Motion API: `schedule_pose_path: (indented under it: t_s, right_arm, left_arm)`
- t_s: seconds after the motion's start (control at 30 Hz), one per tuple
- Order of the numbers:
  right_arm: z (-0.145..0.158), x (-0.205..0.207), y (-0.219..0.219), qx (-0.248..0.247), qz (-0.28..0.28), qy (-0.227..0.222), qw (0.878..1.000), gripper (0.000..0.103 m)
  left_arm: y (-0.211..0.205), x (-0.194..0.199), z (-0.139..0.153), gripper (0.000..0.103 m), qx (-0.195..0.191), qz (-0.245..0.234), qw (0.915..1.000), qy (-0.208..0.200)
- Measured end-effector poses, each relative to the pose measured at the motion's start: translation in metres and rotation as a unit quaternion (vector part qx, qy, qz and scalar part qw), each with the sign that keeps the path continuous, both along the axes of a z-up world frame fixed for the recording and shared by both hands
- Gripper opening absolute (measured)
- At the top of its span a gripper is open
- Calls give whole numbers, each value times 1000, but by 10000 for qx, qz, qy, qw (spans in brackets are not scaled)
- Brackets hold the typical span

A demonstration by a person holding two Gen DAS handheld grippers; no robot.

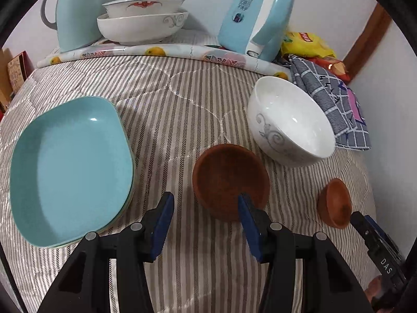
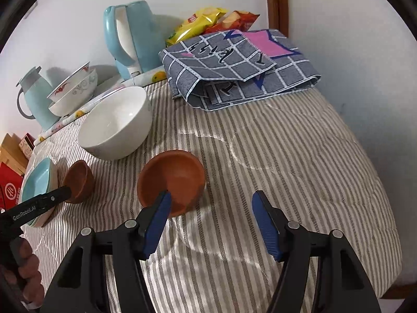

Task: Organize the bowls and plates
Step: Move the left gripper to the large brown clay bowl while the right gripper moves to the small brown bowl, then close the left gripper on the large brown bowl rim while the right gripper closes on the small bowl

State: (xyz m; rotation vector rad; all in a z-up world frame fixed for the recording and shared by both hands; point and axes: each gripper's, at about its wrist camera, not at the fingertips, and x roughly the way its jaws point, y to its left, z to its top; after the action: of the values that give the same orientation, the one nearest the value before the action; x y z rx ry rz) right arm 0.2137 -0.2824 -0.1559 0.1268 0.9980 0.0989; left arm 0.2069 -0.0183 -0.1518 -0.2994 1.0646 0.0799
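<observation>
Two brown wooden bowls sit on the striped cloth. In the left wrist view my left gripper is open; its right finger reaches into the nearer brown bowl, the left finger is outside the rim. The other brown bowl lies right. In the right wrist view my right gripper is open; its left finger is at the inside of that brown bowl. A white bowl stands behind, also in the right wrist view. Stacked teal plates lie left.
At the back stand two stacked white bowls, a teal jug and a teal kettle on a patterned mat. A folded checked cloth and snack bags lie at the back right. The bed edge falls away right.
</observation>
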Motion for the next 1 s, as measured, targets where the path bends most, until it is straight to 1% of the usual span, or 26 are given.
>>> schedule_pose_path:
  t_s: [0.17, 0.27, 0.37, 0.43, 0.47, 0.53, 0.57, 0.63, 0.7, 0.8, 0.83, 0.9, 1.0]
  right_arm:
    - [-8, 12, 2, 53, 68, 61, 9999, 62]
    - [-14, 19, 5, 74, 136, 152, 9998, 56]
    - [-22, 24, 7, 122, 215, 246, 9994, 50]
    - [-26, 27, 8, 156, 227, 316, 9991, 42]
    - [-29, 28, 8, 192, 235, 358, 9989, 41]
    - [-30, 29, 8, 226, 232, 307, 9990, 38]
    - [-30, 29, 9, 220, 248, 292, 9990, 36]
    - [-30, 31, 11, 228, 312, 301, 9988, 22]
    - [-30, 33, 12, 303, 391, 321, 9983, 15]
    - [-28, 36, 15, 238, 426, 299, 9984, 12]
    - [-28, 37, 16, 243, 434, 293, 9983, 11]
    - [-27, 39, 16, 256, 444, 306, 9982, 11]
    - [-25, 40, 16, 301, 464, 304, 9980, 9]
  left_arm:
    - [0, 11, -6, 48, -13, 36, 10000, 55]
    - [0, 18, -11, 47, -162, -19, 9998, 109]
    - [-2, 23, -15, 45, -188, -18, 9998, 116]
    - [-3, 26, -16, 41, -128, -18, 9999, 108]
    - [-4, 27, -16, 37, -90, -3, 9999, 104]
    - [-3, 29, -16, 30, -58, 12, 9999, 116]
    - [-3, 30, -17, 27, -53, 26, 9999, 140]
    - [-2, 32, -17, 20, -31, 90, 9998, 165]
    - [1, 33, -17, 18, -111, 133, 9997, 163]
    - [5, 36, -17, 16, -217, 178, 9994, 187]
    - [6, 36, -17, 12, -246, 211, 9993, 205]
    - [8, 35, -15, 10, -333, 237, 9989, 229]
    - [8, 32, -13, 10, -344, 239, 9989, 224]
